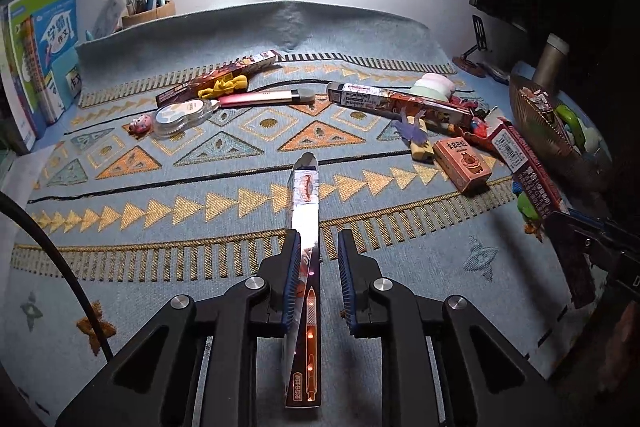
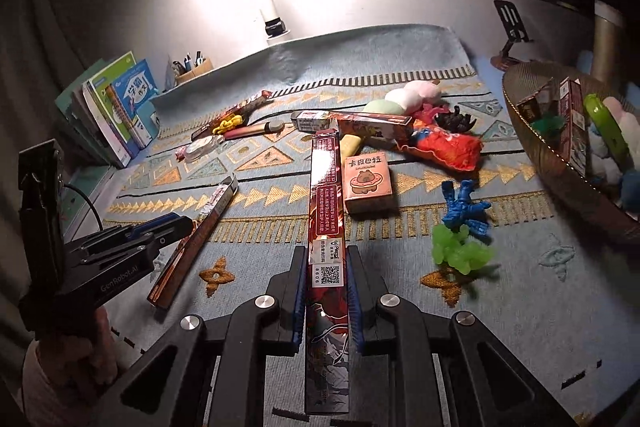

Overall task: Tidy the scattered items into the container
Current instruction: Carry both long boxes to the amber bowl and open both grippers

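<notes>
The jaws of the right gripper (image 2: 323, 269) are clamped on a long red box (image 2: 326, 211), its blue pads pressed against the two sides. This box is slim and glossy, with dense white print on red panels, a white label and a square code near the pads; its far end points out over the patterned cloth (image 2: 280, 307) toward the pile of things. The left gripper (image 1: 318, 255) has its jaws closed on a second long box (image 1: 306, 227), held edge-up; the left pad lies against it, while a gap shows by the right pad in the left wrist view. That box is shiny and silvery at the top, with an orange drawing of a pen near the camera.

Just beyond the red box stands a small pink carton (image 2: 368, 183) with a cartoon animal. To the right lie a green rubbery toy (image 2: 460, 251) and a blue toy (image 2: 466, 209), close together on the cloth. Farther back are a red plush (image 2: 444, 147), a third long box (image 2: 352, 121) lying crosswise, pastel soft balls (image 2: 404, 97), a pink pen-like stick (image 2: 252, 130) and a fourth long box (image 2: 236, 113).

At the right edge sits a dark woven basket (image 2: 532, 143). Inside it are a brown-red box (image 2: 574, 127) standing on end, a green ring-shaped thing (image 2: 604, 127) and pale soft items.

At the back left, a wooden pen holder (image 2: 194, 69) holds several pens, beside upright books (image 2: 120, 103).
</notes>
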`<state>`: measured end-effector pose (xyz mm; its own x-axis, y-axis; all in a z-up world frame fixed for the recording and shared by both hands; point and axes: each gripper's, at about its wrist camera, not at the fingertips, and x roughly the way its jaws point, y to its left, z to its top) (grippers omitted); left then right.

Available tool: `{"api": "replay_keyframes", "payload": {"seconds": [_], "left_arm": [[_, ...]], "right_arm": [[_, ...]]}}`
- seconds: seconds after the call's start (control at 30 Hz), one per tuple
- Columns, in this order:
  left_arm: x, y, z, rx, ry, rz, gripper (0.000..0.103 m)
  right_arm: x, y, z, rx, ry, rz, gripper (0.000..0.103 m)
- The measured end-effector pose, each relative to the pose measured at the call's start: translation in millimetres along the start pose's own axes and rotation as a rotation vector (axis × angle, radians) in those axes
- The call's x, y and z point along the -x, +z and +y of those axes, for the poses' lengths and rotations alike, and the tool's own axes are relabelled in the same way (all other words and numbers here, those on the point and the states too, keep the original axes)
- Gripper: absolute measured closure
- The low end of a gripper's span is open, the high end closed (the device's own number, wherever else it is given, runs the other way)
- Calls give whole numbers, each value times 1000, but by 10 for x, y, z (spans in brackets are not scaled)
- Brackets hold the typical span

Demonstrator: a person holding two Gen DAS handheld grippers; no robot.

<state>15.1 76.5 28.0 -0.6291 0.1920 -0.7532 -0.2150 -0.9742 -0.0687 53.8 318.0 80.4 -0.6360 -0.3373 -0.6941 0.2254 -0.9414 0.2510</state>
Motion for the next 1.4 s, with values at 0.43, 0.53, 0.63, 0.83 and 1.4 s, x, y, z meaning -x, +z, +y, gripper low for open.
{"api": "replay_keyframes", "payload": {"seconds": [0.43,0.53,0.63,0.83,1.4], "left_arm": [[-151,-65,-5,37,-10,3,88],[22,51,-90,62,-91,-42,88],[185,236,-260,64,-157,-83,88],[340,707,-815,9,-302,-134,88],[-396,1653,-2722,-119,-643,-77,88]], "right_arm": [[126,-101,-116,-26,77,-7,86],[276,-55,-201,-61,117,-52,86],[467,25,-340,-105,138,-102,86],[1039,209,-832,-197,73,-253,86],[1482,819,-2319,-417,-365,-330,86]]}}
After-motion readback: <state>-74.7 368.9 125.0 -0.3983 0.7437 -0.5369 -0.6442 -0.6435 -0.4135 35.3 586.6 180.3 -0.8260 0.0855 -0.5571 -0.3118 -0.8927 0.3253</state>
